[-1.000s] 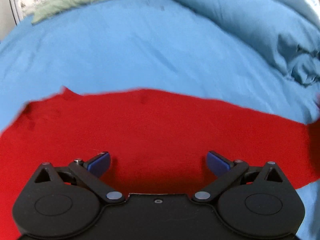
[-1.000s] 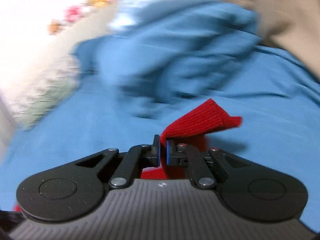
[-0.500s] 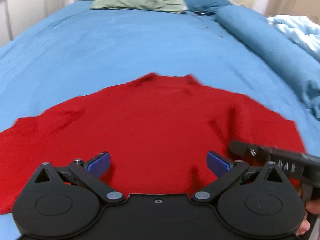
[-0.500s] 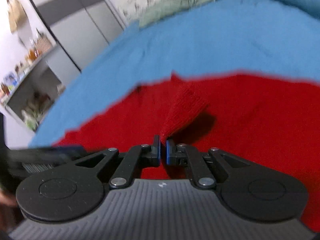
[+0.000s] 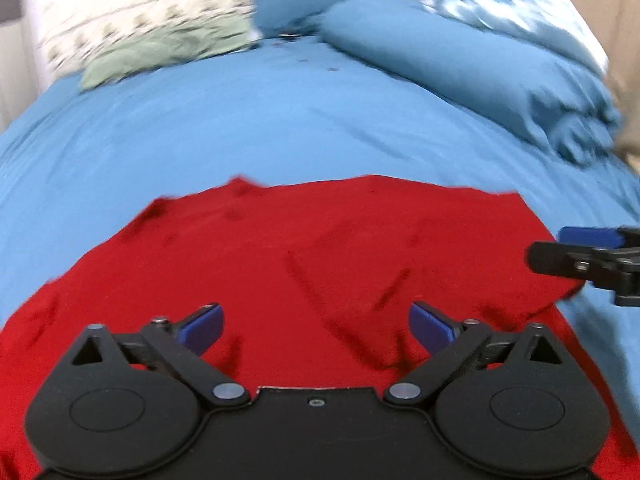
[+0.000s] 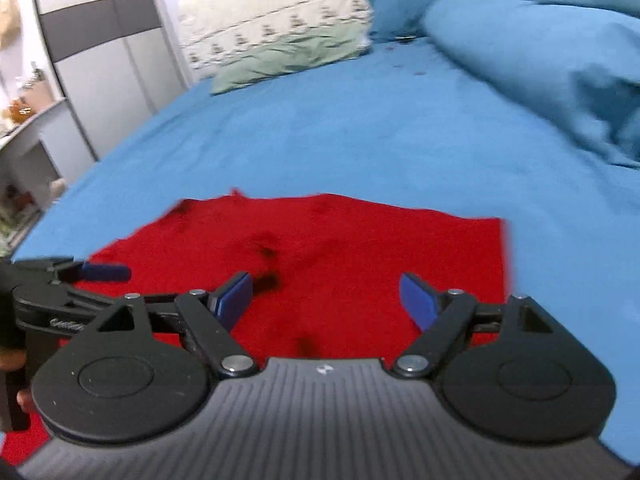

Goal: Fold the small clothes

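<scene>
Hovering wide apart over the red garment (image 5: 304, 256) lying on the bed (image 5: 240, 132): left tongs (image 5: 316, 326); right tongs (image 6: 326, 300), gripping nothing.

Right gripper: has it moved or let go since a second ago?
Yes. The right gripper is now open above the red garment; earlier it pinched a red sleeve out over the blue sheet.

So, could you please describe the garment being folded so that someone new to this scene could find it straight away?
Start from the wide blue bed sheet that fills the view, with pillows at the far end and a rolled blue duvet along the right. At the near end, under both open grippers, lies the red garment, spread fairly flat. It is the only red thing on the bed.
</scene>
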A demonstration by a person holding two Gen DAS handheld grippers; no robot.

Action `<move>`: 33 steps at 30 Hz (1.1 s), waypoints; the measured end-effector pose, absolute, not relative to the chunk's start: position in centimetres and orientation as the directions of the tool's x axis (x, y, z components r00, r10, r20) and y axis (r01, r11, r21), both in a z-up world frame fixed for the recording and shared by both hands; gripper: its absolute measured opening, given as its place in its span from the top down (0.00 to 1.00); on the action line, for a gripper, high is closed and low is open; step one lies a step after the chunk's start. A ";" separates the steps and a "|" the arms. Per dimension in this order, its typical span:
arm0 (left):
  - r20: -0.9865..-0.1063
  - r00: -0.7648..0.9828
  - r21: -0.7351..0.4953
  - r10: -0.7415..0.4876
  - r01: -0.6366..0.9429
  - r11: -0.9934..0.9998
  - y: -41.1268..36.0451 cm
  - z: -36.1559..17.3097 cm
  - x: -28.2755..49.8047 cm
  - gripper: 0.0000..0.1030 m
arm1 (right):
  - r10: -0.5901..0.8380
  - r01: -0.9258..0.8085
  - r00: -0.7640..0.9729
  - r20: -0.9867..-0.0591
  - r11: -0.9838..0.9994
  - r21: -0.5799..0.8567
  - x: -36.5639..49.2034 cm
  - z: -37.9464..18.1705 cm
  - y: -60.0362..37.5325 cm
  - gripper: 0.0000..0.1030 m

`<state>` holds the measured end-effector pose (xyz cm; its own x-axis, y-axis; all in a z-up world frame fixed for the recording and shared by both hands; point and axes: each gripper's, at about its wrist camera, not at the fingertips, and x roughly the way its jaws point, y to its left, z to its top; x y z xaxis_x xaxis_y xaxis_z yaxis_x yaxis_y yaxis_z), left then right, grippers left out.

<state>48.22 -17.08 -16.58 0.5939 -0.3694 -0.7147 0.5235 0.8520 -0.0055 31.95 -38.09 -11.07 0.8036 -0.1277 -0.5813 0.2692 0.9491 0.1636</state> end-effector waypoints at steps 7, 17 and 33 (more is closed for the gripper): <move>-0.738 0.593 0.043 -0.321 0.517 0.855 -20.4 -20.0 50.0 0.57 | -0.169 0.324 0.767 -0.619 0.935 0.146 27.4 -12.4 -40.7 0.06; -0.674 0.650 -0.235 -0.351 0.261 0.936 -12.9 -20.8 51.0 0.53 | -0.185 0.378 0.734 -0.653 0.910 0.168 25.4 -15.2 -42.2 0.06; -0.501 0.812 -0.225 -0.300 0.212 0.951 -9.1 -14.7 49.6 0.92 | -0.305 0.391 0.699 -0.647 0.920 -0.012 27.6 -16.8 -39.8 0.04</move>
